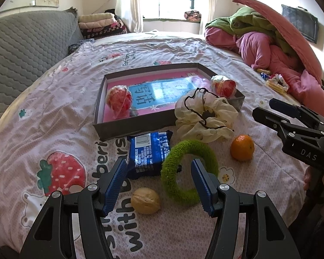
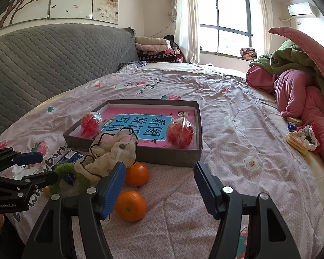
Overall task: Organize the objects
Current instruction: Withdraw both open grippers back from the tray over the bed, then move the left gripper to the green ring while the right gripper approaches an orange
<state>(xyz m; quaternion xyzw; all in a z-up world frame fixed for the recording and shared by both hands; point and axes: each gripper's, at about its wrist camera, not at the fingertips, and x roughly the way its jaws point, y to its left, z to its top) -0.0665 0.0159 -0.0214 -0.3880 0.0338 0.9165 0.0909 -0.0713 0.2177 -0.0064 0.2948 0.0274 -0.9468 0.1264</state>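
A shallow grey box (image 1: 129, 129) (image 2: 168, 154) lies on the bed and holds two wrapped red apples (image 1: 118, 100) (image 1: 223, 85) (image 2: 180, 134) (image 2: 89, 125). In front of it lie a cream scrunchie (image 1: 205, 116) (image 2: 112, 151), a green fuzzy ring (image 1: 188, 170) (image 2: 64, 170), a blue snack pack (image 1: 149, 153), a walnut (image 1: 146, 200) and two oranges (image 1: 242, 147) (image 2: 137, 173) (image 2: 130, 206). My left gripper (image 1: 158, 185) is open, low over the ring and walnut. My right gripper (image 2: 159, 190) (image 1: 291, 120) is open, just right of the oranges.
A grey quilted headboard (image 2: 54, 64) runs along the left. Pink and green bedding (image 2: 302, 86) is piled at the right, with biscuits (image 2: 297, 143) and a small floral scrunchie (image 2: 311, 137) beside it. Folded blankets (image 2: 155, 49) sit by the window.
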